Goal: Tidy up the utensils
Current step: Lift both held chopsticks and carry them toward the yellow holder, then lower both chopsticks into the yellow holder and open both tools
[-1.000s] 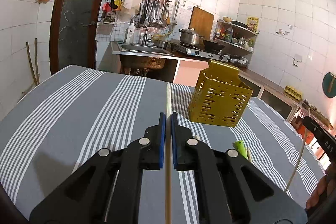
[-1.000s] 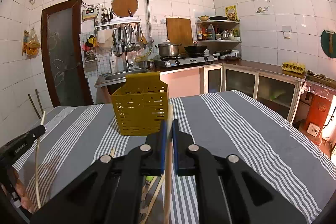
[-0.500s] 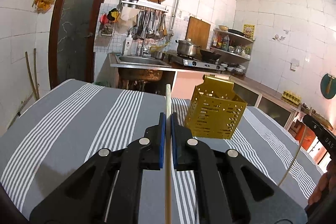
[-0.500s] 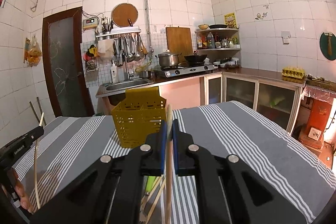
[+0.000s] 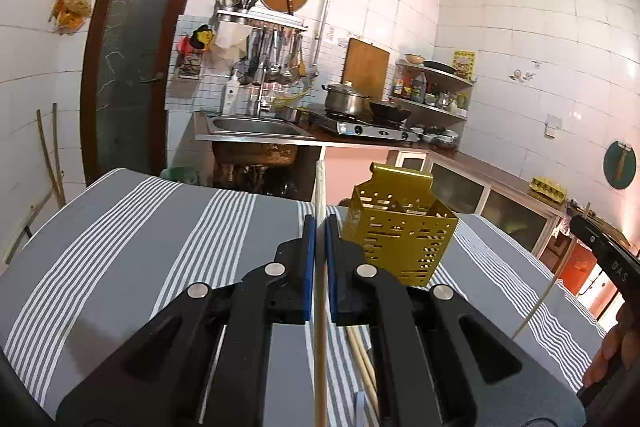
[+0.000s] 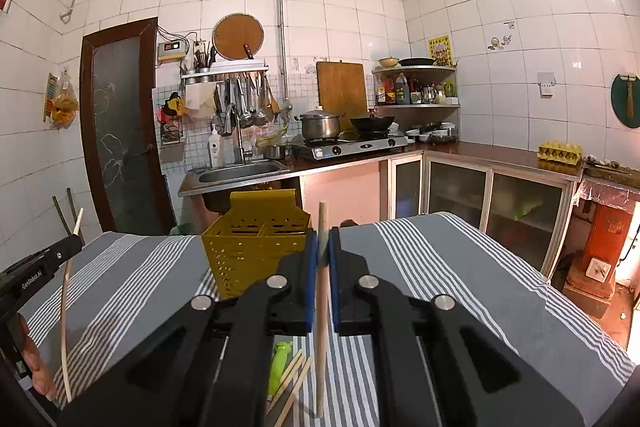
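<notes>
Left hand-held gripper (image 5: 316, 227) clamped on a chopstick (image 5: 320, 291); right hand-held gripper (image 6: 323, 241) clamped on another chopstick (image 6: 321, 311), near yellow basket (image 6: 252, 251).

Glossy perforated yellow utensil caddy (image 5: 400, 235), matt pale wooden chopstick (image 5: 320, 291), woven striped tablecloth (image 5: 120, 247), glossy white wall tiles (image 6: 480, 7), brushed steel sink (image 6: 240, 173)
</notes>
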`<state>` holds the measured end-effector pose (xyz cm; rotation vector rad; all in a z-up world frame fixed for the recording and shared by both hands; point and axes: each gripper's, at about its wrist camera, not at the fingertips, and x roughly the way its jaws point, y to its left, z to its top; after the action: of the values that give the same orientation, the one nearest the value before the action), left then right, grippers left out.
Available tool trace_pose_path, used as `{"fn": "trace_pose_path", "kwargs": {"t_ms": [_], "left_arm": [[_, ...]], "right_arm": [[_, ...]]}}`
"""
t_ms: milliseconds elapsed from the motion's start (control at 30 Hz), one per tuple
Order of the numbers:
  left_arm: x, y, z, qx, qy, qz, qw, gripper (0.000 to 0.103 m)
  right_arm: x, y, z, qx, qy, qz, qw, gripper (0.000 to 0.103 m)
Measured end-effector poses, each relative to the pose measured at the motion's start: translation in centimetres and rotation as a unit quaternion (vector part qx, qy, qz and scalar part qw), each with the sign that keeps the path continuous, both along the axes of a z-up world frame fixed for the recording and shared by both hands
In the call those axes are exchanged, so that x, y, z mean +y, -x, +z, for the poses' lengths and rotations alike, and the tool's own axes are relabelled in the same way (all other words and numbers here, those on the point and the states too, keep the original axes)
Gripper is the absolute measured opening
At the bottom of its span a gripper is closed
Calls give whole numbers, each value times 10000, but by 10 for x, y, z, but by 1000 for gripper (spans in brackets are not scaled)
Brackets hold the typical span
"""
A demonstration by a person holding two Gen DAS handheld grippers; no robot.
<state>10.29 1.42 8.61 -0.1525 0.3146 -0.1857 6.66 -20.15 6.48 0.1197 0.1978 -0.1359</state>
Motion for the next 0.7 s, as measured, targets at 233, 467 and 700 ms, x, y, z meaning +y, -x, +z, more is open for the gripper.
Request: {"fn": "trace_pose_path", "kwargs": {"t_ms": [233,467,700], "left_arm": [[-14,-20,13,-78,13,-205,9998,4],[-28,-43,41,-288,103,-404,9987,4],[-48,-76,100,-883,416,-640,9932,4]], "right_arm": [[-2,-13,11,-15,105,-29,9999,6],[-7,-38,35,-141,101,76,9998,6],[-6,-76,99,-570,308,153,9978,6]]}}
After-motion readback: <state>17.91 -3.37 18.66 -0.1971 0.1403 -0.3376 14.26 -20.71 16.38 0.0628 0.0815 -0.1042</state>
